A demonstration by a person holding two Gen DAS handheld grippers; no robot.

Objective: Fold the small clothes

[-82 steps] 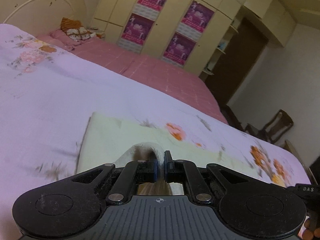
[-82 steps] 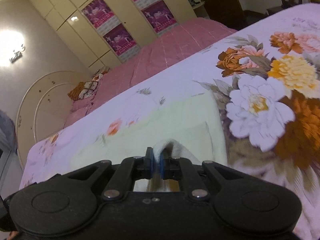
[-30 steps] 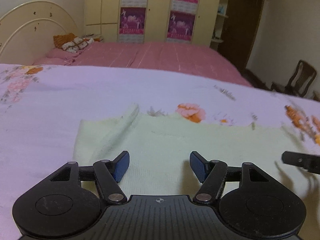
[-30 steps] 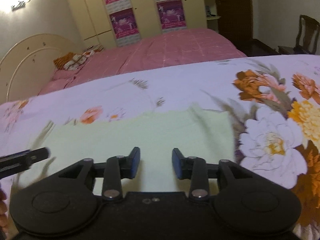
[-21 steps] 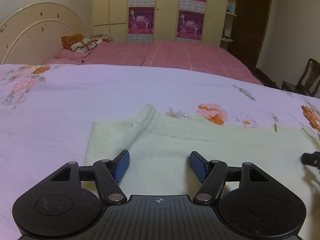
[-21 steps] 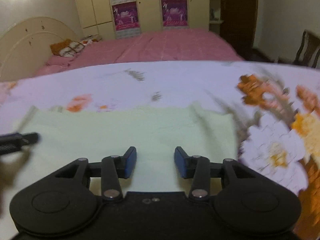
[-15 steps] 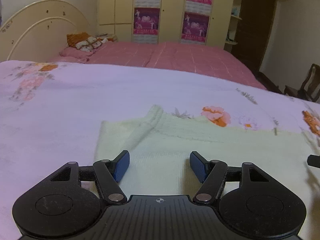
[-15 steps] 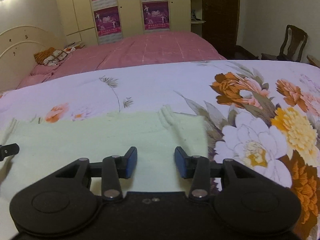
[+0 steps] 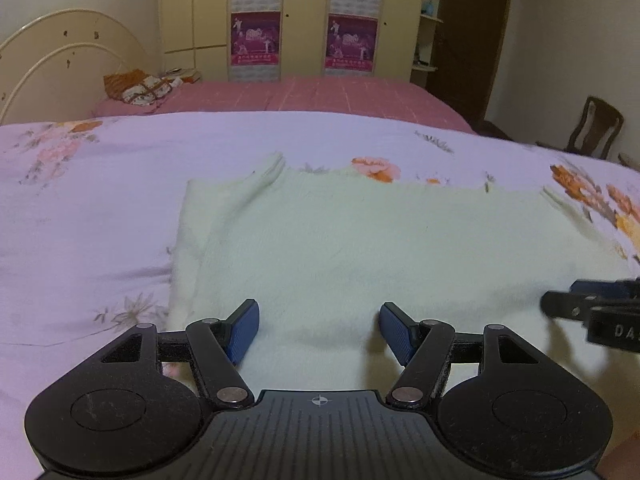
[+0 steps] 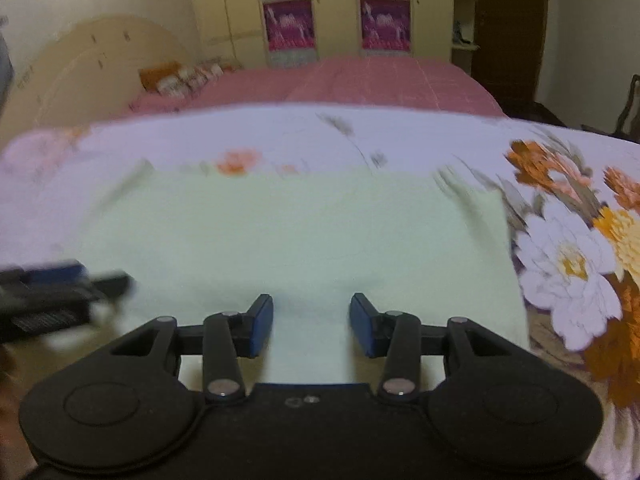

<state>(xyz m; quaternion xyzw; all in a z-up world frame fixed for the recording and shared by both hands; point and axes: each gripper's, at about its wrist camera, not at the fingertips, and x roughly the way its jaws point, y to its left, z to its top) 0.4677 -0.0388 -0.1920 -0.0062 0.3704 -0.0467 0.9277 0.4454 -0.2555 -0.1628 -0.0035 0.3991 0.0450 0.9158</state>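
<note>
Pale-green folded cloth (image 9: 360, 240) lies at twelve o'clock, long axis nine-to-three; left gripper (image 9: 319, 330) and right gripper (image 10: 311, 326) both spread, empty.

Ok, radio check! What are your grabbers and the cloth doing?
Left gripper open, right gripper open. Pale green cloth flat on floral bedspread. Nothing in the way.

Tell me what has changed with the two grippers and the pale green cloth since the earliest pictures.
Both the left gripper and the right gripper let go of the pale green cloth; their jaws now stand open. The cloth lies folded flat on the floral bedsheet, which stayed as it was.
</note>
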